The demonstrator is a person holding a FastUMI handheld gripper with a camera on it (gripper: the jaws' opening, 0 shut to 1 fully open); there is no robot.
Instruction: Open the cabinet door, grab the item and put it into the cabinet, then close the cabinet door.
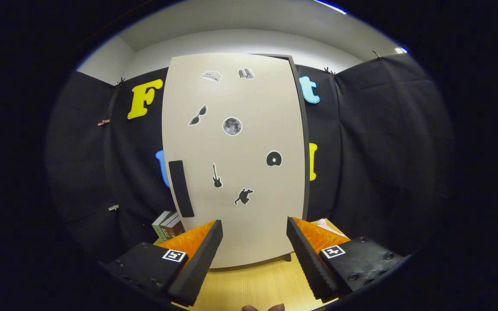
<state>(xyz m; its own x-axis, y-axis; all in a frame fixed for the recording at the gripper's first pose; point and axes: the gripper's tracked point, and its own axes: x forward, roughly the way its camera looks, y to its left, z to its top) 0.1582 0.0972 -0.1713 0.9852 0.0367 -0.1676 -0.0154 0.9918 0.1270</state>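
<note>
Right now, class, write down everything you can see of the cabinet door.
The cabinet door is a tall, pale beige, matte panel, shut and upright on the wooden table. A dark vertical handle sits near its left edge. Small stickers dot it: sunglasses, moon, disc, guitar, cat. The gripper faces it, fingers open and apart from it, holding nothing.

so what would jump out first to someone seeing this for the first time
A pale cabinet door, shut and dotted with dark stickers, stands on the wooden table just beyond the gripper, whose fingers are spread wide with nothing between them. A black handle runs down the door's left edge, with a few books beside it.
</note>
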